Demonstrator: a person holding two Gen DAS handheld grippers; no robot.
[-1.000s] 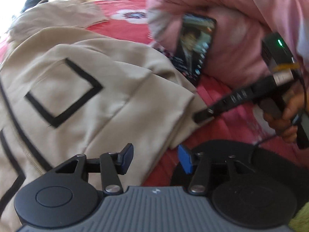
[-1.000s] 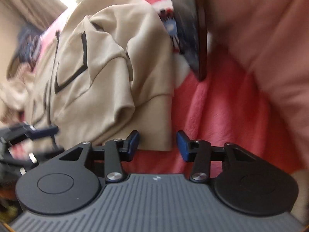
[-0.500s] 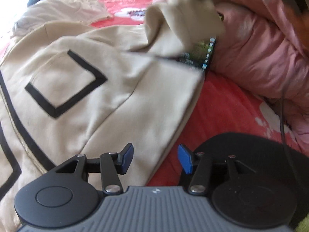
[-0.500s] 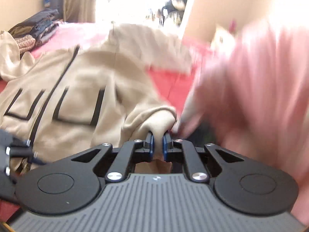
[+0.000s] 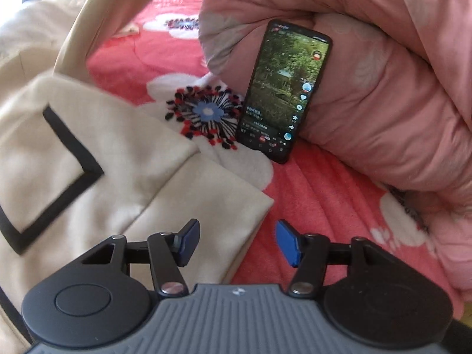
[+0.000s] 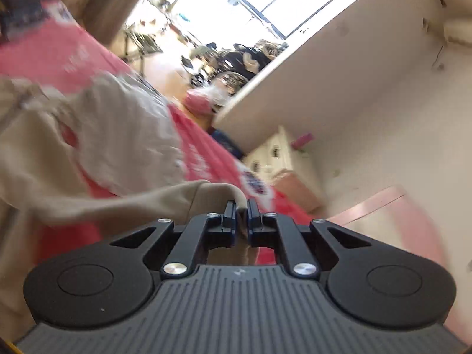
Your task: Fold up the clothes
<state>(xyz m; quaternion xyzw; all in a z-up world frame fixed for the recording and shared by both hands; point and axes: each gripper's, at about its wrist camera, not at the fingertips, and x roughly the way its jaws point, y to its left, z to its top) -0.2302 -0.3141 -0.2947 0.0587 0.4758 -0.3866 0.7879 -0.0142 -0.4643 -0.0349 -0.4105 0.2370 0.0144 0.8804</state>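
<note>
The left gripper (image 5: 236,243) hovers with its blue-padded jaws spread wide and nothing between them, just above the hem corner of the beige jacket (image 5: 118,162), which lies flat on the red floral bedspread (image 5: 318,194). The jacket carries a black-outlined pocket panel, and one sleeve (image 5: 88,17) rises off the bed in an arc toward the top of the left wrist view. The right gripper (image 6: 242,216) has its jaws pressed together on the end of that sleeve (image 6: 206,194) — beige cloth is pinched between the pads and stretches away to the left, clear of the bedspread. Beside the jacket, a smartphone (image 5: 284,91) with its screen lit stands tilted against a bulky pink quilt (image 5: 383,88), just beyond the hem and close to the open left jaws. In the right wrist view — blurred and steeply tilted — a bright window (image 6: 265,0), pale walls and a cream drawer cabinet (image 6: 271,153) are visible.
</note>
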